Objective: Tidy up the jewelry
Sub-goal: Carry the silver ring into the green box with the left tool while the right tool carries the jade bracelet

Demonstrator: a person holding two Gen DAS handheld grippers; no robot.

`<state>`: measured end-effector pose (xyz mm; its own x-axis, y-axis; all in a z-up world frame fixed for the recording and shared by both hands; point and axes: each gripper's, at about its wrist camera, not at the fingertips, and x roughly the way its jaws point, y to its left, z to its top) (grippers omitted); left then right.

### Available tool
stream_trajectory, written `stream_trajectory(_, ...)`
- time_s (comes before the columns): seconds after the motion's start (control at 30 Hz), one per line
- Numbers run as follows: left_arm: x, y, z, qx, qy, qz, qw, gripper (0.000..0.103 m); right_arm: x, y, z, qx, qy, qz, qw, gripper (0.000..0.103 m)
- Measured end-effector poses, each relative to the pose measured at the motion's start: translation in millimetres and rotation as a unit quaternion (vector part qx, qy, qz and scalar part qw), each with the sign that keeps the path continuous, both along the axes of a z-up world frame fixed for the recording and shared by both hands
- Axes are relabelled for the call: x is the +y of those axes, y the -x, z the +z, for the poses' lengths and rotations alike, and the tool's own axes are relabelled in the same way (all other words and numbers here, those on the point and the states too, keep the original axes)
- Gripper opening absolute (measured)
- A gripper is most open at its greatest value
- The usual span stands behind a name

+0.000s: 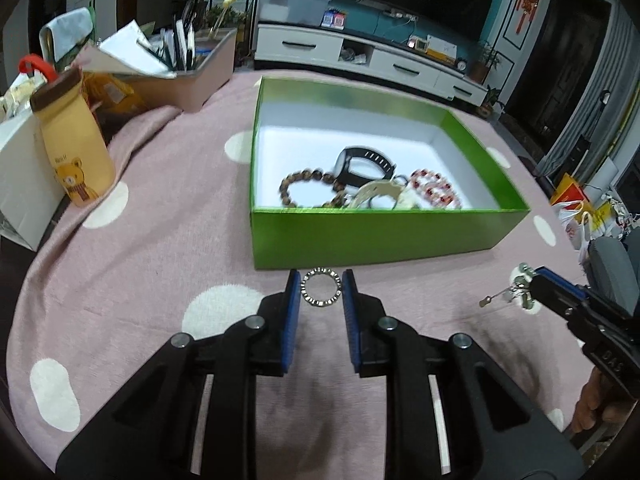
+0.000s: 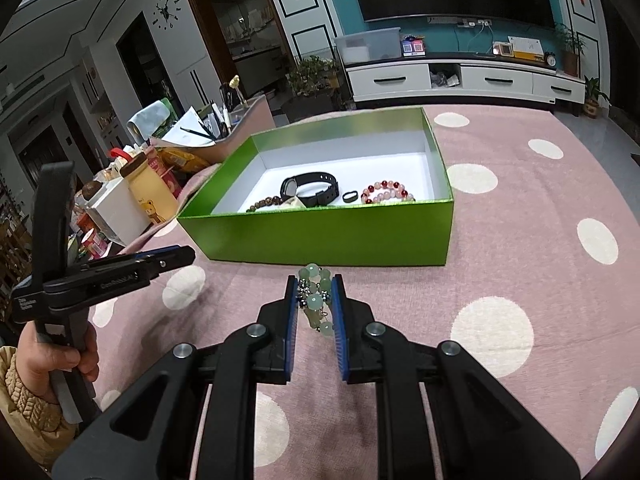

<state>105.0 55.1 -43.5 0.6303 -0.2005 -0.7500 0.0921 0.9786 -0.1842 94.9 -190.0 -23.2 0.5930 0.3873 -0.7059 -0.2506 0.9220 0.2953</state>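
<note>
1. Our left gripper (image 1: 321, 289) and right gripper (image 2: 315, 293) are black plastic with blue ribbed pads on the fingers (image 1: 293, 292).
2. 4 silver round screws top each linkage.
3. Our left hand (image 2: 68, 356) shows bare skin and a quilted tan sleeve (image 2: 24, 408).

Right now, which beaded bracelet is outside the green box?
The pale green bead bracelet, clamped in the right gripper in front of the green box. The brown bead bracelet and red-and-pink bead bracelet lie inside.
</note>
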Motion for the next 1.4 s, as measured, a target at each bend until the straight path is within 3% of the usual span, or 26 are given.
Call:
stream_trajectory(0.5,-17,2,49,-0.046,0.006,-0.023,0.9987,0.021,-8,2,33,-0.044,-0.008,-0.006,0.999,0.016)
stream_trajectory(1.07,-38,-11,75,-0.072,-0.003,-0.045,0.9964,0.021,-7,-17,63,-0.087,-0.014,-0.008,0.996,0.016)
stream_trajectory(1.4,-44,-26,84,-0.081,-0.004,-0.051,0.9954,0.021,-13,-33,67,-0.094,-0.017,-0.016,0.995,0.016)
